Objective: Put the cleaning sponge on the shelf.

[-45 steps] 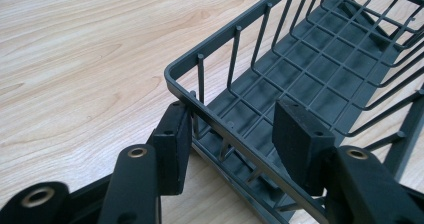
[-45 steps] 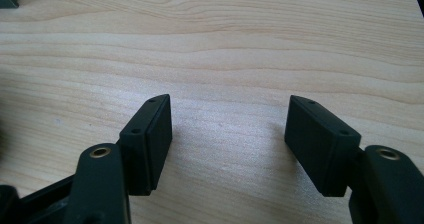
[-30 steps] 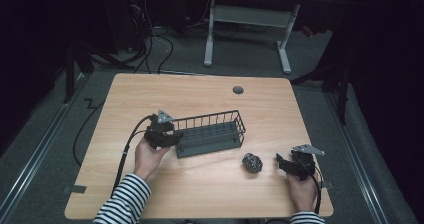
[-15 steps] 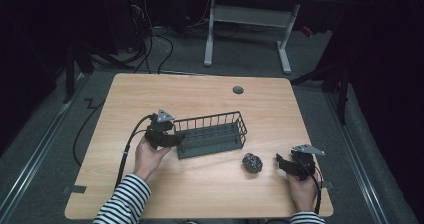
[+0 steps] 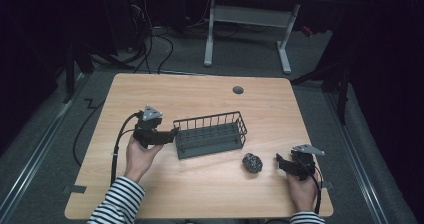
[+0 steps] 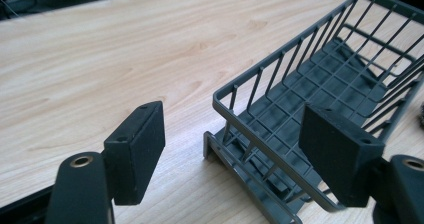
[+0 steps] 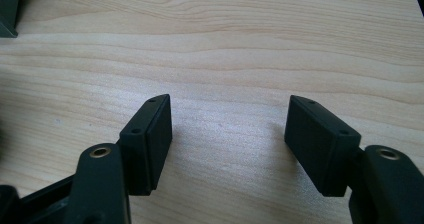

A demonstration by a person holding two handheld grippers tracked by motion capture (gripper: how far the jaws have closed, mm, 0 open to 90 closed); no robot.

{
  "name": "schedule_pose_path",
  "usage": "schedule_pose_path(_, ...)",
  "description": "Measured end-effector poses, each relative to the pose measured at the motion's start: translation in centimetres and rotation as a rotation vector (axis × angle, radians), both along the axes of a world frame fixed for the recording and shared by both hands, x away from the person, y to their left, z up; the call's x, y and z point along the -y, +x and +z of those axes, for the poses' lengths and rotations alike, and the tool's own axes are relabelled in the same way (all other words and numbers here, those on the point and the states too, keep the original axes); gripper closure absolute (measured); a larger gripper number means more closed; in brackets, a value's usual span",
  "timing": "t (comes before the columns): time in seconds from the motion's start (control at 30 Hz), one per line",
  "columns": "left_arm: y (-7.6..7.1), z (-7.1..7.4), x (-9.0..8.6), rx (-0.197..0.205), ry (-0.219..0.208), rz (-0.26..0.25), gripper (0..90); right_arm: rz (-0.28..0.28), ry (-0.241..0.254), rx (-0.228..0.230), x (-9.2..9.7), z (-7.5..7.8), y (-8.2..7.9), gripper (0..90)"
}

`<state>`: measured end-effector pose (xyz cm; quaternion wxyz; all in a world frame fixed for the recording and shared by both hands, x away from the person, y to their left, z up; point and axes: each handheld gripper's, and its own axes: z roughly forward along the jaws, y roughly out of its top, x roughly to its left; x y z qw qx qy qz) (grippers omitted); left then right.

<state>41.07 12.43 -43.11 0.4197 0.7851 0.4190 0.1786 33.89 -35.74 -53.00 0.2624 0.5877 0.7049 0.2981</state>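
- The left gripper point(image 5: 172, 134) sits at the left of the wooden table point(image 5: 200, 91), held in the person's left hand point(image 5: 140, 154), with a striped sleeve point(image 5: 117, 206) showing at the bottom edge of the high view.
- Its jaws have just been opening and now stand wide apart; in the left gripper view point(image 6: 232, 149) the near end rail of the basket lies between the pads, and neither pad presses on it.
- In that view the left pad point(image 6: 137, 149) hangs over bare wood beside the basket, while the right pad point(image 6: 337, 154) hangs over the basket's grid floor.
- The grey wire basket point(image 5: 210, 134) stands flat on the table near its middle, its long side running left to right, its left end just at the left gripper's tips; in the left gripper view point(image 6: 300, 84) nothing lies on the part of its floor that shows.
- A round dark grommet point(image 5: 238, 89) sits in the tabletop beyond the basket, well apart from it.
- A small dark lumpy object point(image 5: 252, 162) lies on the table just off the basket's right front corner, between basket and right gripper, touching neither.
- The right gripper point(image 5: 278, 163) rests at the table's right front in the right hand point(image 5: 302, 191), pointing left toward the lumpy object.
- In the right gripper view point(image 7: 230, 139) its jaws stand wide, with bare wood between them.
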Motion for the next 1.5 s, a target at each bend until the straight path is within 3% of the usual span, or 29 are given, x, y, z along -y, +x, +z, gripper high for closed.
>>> schedule_pose_path(0.27,-1.1,0.9,-1.4,0.035,-0.007,0.02,27.8,-0.002,0.001,-0.001,0.0,0.0,0.0,36.0)
schedule_pose_path(0.47,-1.9,0.6,-3.0,0.038,-0.016,0.029,28.7,-0.002,0.002,-0.001,0.0,0.0,0.0,36.0)
schedule_pose_path(0.67,-2.9,-0.4,-5.2,0.016,-0.031,0.065,28.5,-0.003,0.001,-0.001,0.0,0.0,0.0,36.0)
schedule_pose_path(1.03,-4.0,-1.2,-7.5,0.013,-0.067,0.117,28.2,-0.004,0.001,-0.001,0.0,0.0,0.0,36.0)
schedule_pose_path(1.17,-4.4,-1.7,-8.3,-0.015,-0.08,0.135,29.8,-0.004,0.001,-0.001,0.0,0.0,0.0,36.0)
schedule_pose_path(1.5,-5.3,-4.0,-10.0,-0.048,-0.089,0.193,28.0,-0.003,-0.001,0.0,0.0,0.0,0.0,36.0)
